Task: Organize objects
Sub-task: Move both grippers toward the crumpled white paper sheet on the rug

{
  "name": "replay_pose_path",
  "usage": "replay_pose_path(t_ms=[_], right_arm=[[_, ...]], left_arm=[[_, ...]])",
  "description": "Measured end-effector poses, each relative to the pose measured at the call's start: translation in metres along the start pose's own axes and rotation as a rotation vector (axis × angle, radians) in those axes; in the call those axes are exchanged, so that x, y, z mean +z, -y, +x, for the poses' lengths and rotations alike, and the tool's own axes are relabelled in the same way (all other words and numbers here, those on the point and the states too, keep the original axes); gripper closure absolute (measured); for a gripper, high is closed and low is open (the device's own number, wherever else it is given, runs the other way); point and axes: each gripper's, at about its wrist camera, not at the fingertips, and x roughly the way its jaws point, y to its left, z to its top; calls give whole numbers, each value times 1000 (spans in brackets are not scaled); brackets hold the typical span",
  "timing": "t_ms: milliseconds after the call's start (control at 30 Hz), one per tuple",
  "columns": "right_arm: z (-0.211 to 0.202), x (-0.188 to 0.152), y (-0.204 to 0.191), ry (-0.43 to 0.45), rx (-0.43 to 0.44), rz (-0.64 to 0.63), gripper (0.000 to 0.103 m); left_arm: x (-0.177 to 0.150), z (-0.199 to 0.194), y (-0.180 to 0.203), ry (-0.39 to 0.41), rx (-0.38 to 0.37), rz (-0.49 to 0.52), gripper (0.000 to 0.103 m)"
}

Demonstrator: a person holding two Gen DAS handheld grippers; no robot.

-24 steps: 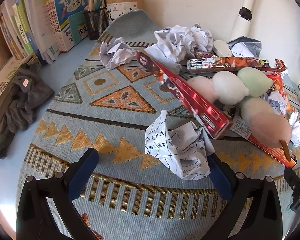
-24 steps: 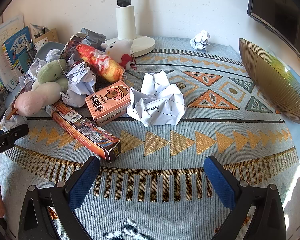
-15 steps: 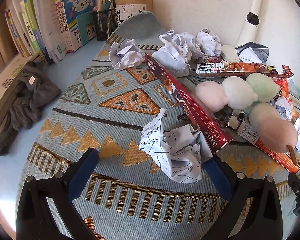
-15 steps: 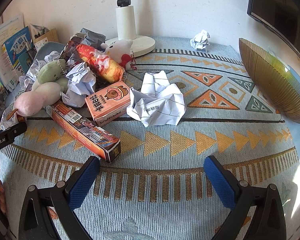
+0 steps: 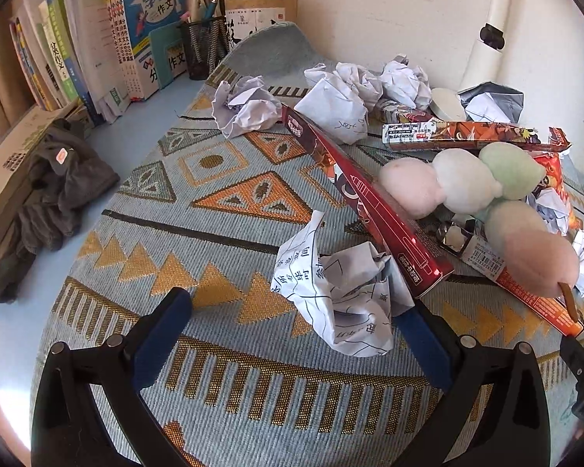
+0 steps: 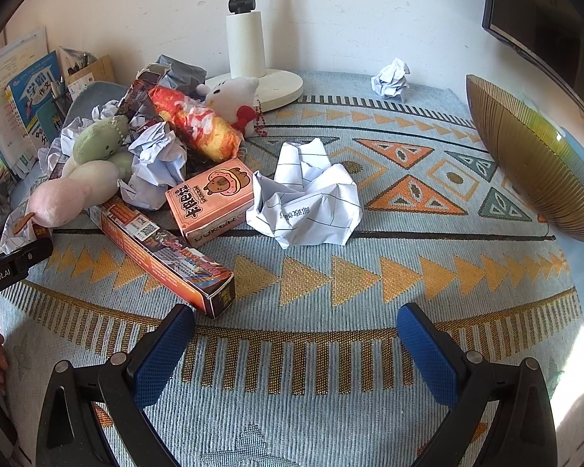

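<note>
Left tongs (image 5: 292,334) spread wide around a crumpled paper ball (image 5: 342,292); right tongs (image 6: 296,342) gape empty over the patterned mat (image 6: 331,303).

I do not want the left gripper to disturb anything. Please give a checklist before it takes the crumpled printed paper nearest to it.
1. Left gripper open: ok.
2. Crumpled white printed paper ball between the fingers: not ok, it sits by the right finger.
3. Long dark red cardboard box clear of the ball: not ok, its end overlaps it.
4. Patterned blue woven mat bare on the ball's left: ok.
5. Right gripper open, idle: ok.
</note>
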Motion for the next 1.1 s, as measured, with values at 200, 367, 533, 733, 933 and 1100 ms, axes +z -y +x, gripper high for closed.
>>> replay_pose_path(t_ms=[200, 367, 533, 733, 933, 1100], right_arm=[[13, 15, 18, -8, 179, -224, 0], [23, 24, 23, -6, 220, -277, 0], [23, 31, 44, 7, 362, -221, 0], [20, 35, 54, 38, 387, -84, 0], [33, 47, 27, 11, 228, -154, 0], [28, 48, 38, 40, 299, -89, 0]], left_arm=[[0, 0, 1, 0, -1, -1, 0], [1, 0, 2, -1, -1, -1, 0], [1, 0, 2, -1, -1, -2, 0], [1, 0, 2, -1, -2, -2, 0], [1, 0, 2, -1, -2, -2, 0], [1, 0, 1, -1, -2, -2, 0]])
